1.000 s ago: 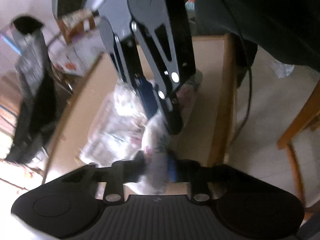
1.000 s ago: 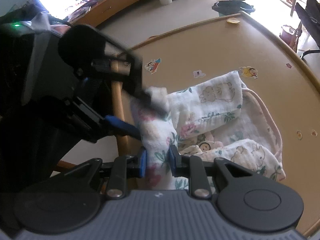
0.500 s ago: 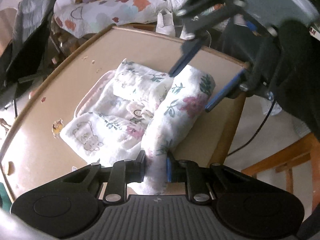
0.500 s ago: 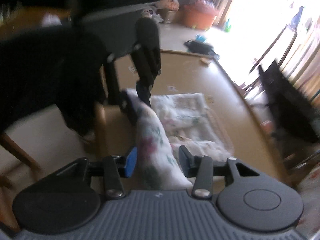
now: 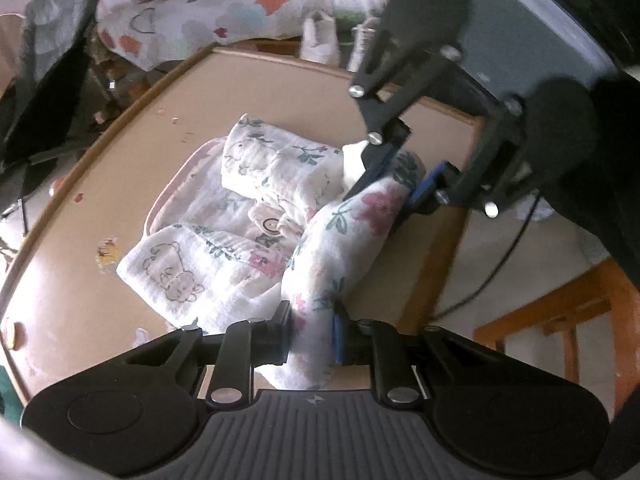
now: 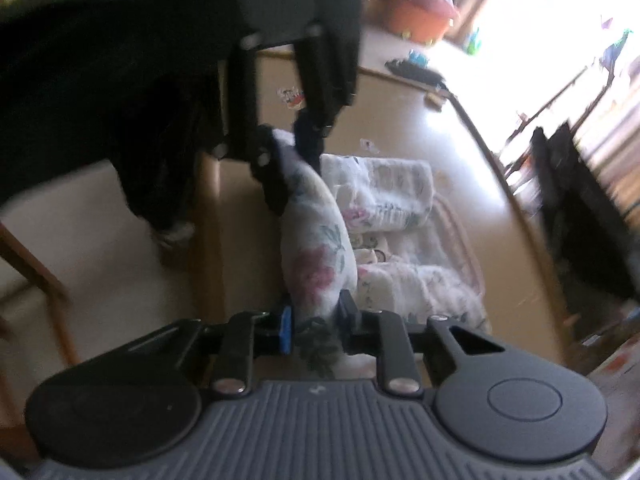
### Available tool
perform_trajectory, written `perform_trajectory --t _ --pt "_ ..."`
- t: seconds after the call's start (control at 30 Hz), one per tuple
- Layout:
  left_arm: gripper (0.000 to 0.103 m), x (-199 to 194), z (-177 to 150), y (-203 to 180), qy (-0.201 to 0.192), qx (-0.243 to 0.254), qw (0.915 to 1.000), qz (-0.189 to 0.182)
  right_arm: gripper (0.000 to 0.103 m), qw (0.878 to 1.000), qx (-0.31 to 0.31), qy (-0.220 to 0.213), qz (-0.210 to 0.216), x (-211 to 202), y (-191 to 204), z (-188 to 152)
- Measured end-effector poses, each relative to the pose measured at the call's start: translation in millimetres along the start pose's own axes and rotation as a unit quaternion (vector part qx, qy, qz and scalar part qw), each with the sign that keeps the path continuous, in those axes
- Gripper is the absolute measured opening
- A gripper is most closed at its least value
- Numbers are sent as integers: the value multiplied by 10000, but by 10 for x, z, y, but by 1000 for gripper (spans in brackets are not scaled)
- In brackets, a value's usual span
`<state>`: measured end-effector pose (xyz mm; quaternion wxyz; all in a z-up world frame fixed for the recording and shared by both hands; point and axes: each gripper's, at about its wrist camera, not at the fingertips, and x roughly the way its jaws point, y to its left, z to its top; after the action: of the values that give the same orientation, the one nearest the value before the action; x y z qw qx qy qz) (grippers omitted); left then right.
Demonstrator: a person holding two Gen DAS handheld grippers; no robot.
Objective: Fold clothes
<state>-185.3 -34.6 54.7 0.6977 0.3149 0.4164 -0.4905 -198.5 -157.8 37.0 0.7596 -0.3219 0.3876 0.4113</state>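
A white floral baby garment lies partly folded on the tan table. Its near edge is bunched into a roll held up between both grippers. My left gripper is shut on one end of the roll. My right gripper grips the other end near the table's edge. In the right wrist view my right gripper is shut on the roll, and the left gripper holds its far end. The rest of the garment lies on the table.
Cartoon stickers dot the table. A black chair stands at the left and a patterned blanket lies beyond the table. A wooden chair and a cable are on the floor to the right. An orange tub is far off.
Both grippers have swung apart and face each other, stretching the gripped edge into a long roll. The right gripper, open half a second ago, has shut on the cloth.
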Motion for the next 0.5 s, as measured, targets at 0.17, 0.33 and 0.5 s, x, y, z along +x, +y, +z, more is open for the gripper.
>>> perform_trajectory --t 0.17,0.33,0.5 --pt "27 -67 11 25 -43 -286 9991 -304 22 9858 1228 186 1130 -58 -449 -53" --pt "31 -174 18 30 -290 -454 9984 173 22 9530 2218 389 2027 110 -869 -124" --pt "38 -353 -72 -118 -652 -479 9927 894 22 9221 2684 574 2726 271 -1155 -178"
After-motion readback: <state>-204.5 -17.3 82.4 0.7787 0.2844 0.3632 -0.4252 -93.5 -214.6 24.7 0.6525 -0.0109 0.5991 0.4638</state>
